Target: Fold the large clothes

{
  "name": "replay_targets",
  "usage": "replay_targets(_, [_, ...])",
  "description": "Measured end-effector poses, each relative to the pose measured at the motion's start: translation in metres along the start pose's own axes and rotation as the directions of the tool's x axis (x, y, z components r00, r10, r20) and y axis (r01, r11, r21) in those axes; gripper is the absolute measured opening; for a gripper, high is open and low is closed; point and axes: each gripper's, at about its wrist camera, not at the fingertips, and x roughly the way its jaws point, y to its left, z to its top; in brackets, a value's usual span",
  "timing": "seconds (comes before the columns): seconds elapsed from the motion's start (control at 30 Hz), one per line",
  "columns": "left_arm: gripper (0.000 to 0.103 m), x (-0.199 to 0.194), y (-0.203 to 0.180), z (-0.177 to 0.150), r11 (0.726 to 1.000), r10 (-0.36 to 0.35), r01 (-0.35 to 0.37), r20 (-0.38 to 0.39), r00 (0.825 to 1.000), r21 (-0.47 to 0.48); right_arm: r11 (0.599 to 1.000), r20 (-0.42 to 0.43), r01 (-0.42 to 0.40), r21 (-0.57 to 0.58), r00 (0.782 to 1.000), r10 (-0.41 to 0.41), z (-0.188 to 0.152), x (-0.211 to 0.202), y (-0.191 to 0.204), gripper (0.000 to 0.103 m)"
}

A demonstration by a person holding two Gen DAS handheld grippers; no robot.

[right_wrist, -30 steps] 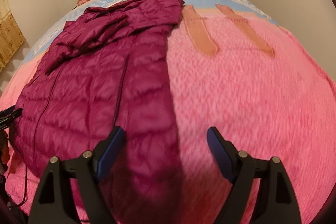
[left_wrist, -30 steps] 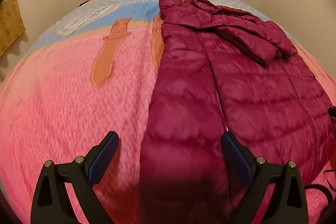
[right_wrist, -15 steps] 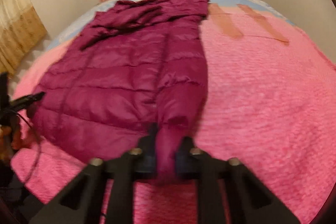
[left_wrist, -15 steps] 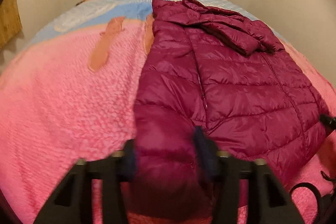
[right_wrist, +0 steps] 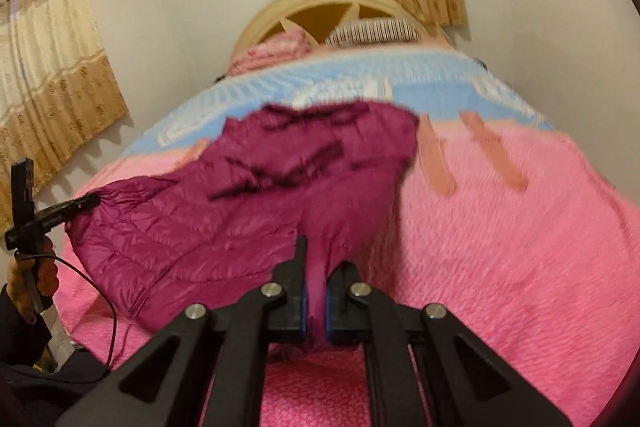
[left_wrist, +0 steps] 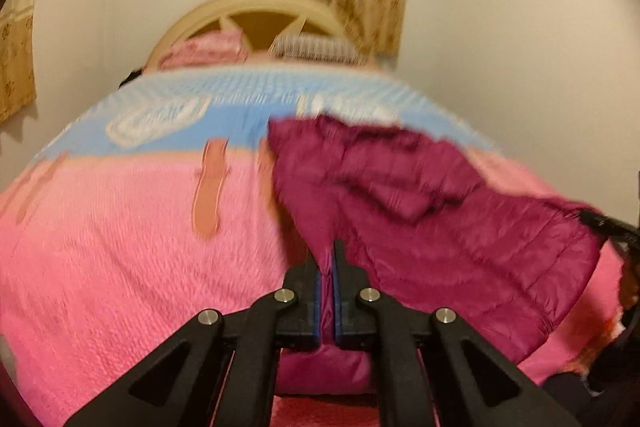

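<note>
A bedroom: bed (left_wrist: 100,247) (arched headboard (left_wrist: 256,7)), pillows (right_wrist: 372,31), curtains (right_wrist: 48,75)

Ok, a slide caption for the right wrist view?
Right tongs shut on the maroon puffer jacket, lifting its hem off the pink bedspread.

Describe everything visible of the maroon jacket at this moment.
The maroon jacket is a quilted, shiny puffer lying lengthwise on the pink bedspread, its rumpled top end toward the headboard. Its near hem is raised off the bed, pinched at one corner by the left gripper and at the other by the right gripper, both shut on the fabric.
</note>
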Motion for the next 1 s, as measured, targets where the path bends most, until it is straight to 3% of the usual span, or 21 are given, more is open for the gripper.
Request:
replay_targets(0.17, [0.003, -0.041, -0.003, 0.028, 1.000, -0.027, 0.028, 0.097, 0.995, -0.001, 1.000, 0.125, 0.001, -0.008, 0.992, 0.000, 0.025, -0.049, 0.002, 0.007])
replay_targets(0.27, [0.003, -0.033, -0.001, 0.044, 0.999, -0.032, 0.031, 0.113, 0.993, 0.006, 1.000, 0.168, -0.001, 0.000, 0.986, 0.002, 0.046, -0.050, -0.004, 0.007])
replay_targets(0.5, [0.003, 0.086, 0.028, 0.089, 0.999, 0.005, -0.005, -0.006, 1.000, -0.050, 0.997, 0.119, 0.023, 0.071, 0.992, -0.032, 0.099, 0.045, -0.036, 0.007])
replay_targets(0.63, [0.003, 0.144, 0.039, 0.113, 0.997, 0.033, -0.035, -0.025, 0.999, -0.066, 0.991, 0.089, 0.064, 0.118, 0.993, -0.074, 0.126, 0.094, -0.056, 0.007])
replay_targets(0.87, [0.006, 0.230, 0.046, 0.128, 0.989, 0.122, -0.131, -0.118, 0.986, -0.069, 0.983, 0.021, 0.138, 0.122, 0.990, -0.141, 0.147, 0.171, -0.078, 0.007])
replay_targets(0.97, [0.011, 0.264, 0.056, 0.127, 0.979, 0.142, -0.164, -0.179, 0.974, -0.118, 0.976, -0.013, 0.159, 0.146, 0.987, -0.159, 0.147, 0.198, -0.091, 0.007])
replay_targets(1.0, [0.021, 0.275, 0.059, 0.127, 0.973, 0.168, -0.194, -0.193, 0.967, -0.125, 0.973, -0.029, 0.168, 0.158, 0.986, -0.165, 0.146, 0.210, -0.097, 0.007])
